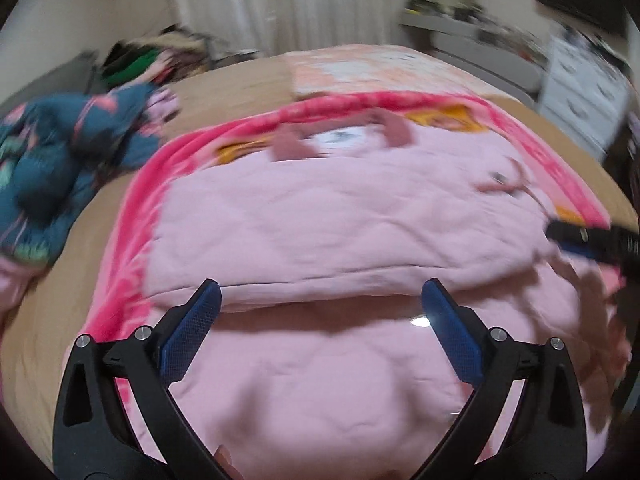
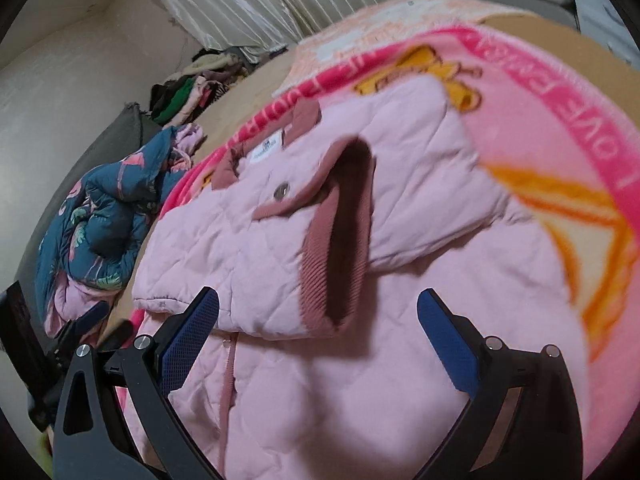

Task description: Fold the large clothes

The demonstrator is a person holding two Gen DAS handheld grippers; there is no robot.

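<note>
White curtains (image 1: 320, 4) hang behind the bed (image 1: 248, 80), whose tan sheet carries a pink blanket (image 2: 560, 152). On that blanket I see the pink jacket (image 1: 340, 216), folded over itself, one ribbed cuff (image 2: 348, 232) gaping on top. Left of the blanket lies a blue garment (image 1: 52, 168); beyond it, against the wall, a pile of clothes (image 2: 188, 88). My left gripper (image 1: 320, 308) hangs over the jacket with jaws wide, nothing between them. My right gripper (image 2: 318, 320) is likewise spread and empty.
</note>
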